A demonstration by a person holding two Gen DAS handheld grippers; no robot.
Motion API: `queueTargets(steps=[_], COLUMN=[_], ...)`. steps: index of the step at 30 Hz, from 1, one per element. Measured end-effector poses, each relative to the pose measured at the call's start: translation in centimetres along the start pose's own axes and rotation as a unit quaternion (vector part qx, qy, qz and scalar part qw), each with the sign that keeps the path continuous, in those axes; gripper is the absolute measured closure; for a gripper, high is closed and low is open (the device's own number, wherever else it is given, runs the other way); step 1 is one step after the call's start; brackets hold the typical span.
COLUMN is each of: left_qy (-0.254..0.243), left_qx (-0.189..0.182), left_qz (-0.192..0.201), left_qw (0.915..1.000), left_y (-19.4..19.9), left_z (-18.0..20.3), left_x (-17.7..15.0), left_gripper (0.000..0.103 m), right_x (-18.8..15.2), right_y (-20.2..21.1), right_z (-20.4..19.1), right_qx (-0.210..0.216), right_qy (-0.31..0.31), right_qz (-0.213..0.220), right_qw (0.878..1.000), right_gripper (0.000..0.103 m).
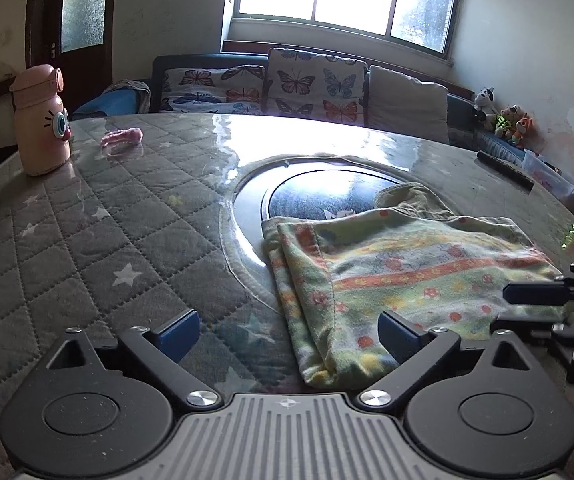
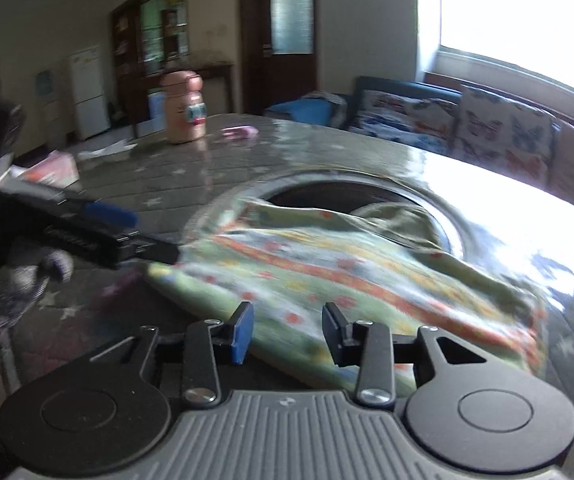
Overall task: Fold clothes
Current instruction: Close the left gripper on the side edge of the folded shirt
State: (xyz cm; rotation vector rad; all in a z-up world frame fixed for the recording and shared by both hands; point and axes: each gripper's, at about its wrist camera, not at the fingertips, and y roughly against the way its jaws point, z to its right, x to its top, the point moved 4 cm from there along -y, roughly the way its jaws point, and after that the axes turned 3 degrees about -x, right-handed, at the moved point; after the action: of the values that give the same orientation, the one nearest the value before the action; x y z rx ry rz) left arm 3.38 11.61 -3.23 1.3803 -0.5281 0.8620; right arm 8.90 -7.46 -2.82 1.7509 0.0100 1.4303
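While the folded garment [image 1: 419, 280] lies flat on the bench [image 1: 87, 240], a green cloth with orange stripes and small flower prints, its far edge overlaps the dark round inset [image 1: 319, 192] at the bench's centre. From the left wrist view, the left tongs [image 1: 289, 334] stand released, jaws spread wide: the left pad hangs over bare quilted cover, the right pad over the near corner of the garment, and nothing is pinched between them. At 3 o'clock in that view the right tongs [image 1: 527, 306] reach in low by the garment's right edge. From the right wrist view, which is blurred, the right tongs [image 2: 287, 330] are partly parted above the garment's near edge [image 2: 327, 280], with cloth showing in the gap but the pads not pressing on it. At 9 o'clock there the left tongs [image 2: 127, 228] point toward the garment's left corner, with a gloved hand [image 2: 19, 280] beneath them. A pink bottle [image 1: 41, 120] stands upright at 10 o'clock on the bench, a small pink item [image 1: 123, 138] just beside it, and a dark bar [image 1: 505, 170] lies near the edge at 2 o'clock.
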Motion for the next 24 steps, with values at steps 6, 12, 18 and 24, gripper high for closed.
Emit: queueTargets(steps=[6, 12, 18, 24], left_qy=[0.0, 0.01, 0.018, 0.035], left_qx=[0.003, 0.008, 0.006, -0.01], left_qz=[-0.006, -0.023, -0.031, -0.031], left_qw=[1.0, 0.9996, 0.9993, 0.9989], left_y=[-0.6, -1.8, -2.4, -2.2], left_z=[-0.5, -1.1, -1.5, -1.8], left_x=[1.2, 2.1, 2.4, 2.8], left_gripper=[0.0, 0.0, 0.0, 0.0], right_x=[1.2, 1.7, 1.6, 1.5], right_y=[-1.3, -3.0, -4.6, -5.4], right_z=[-4.1, -7.3, -9.8, -10.5], right_qx=[0.04, 0.07, 0.065, 0.043], right_qy=[0.074, 0.123, 0.174, 0.188], right_qz=[0.001, -0.009, -0.007, -0.01], right_qw=[0.996, 0.99, 0.983, 0.981], right_gripper=[0.06, 0.059, 0.06, 0.07])
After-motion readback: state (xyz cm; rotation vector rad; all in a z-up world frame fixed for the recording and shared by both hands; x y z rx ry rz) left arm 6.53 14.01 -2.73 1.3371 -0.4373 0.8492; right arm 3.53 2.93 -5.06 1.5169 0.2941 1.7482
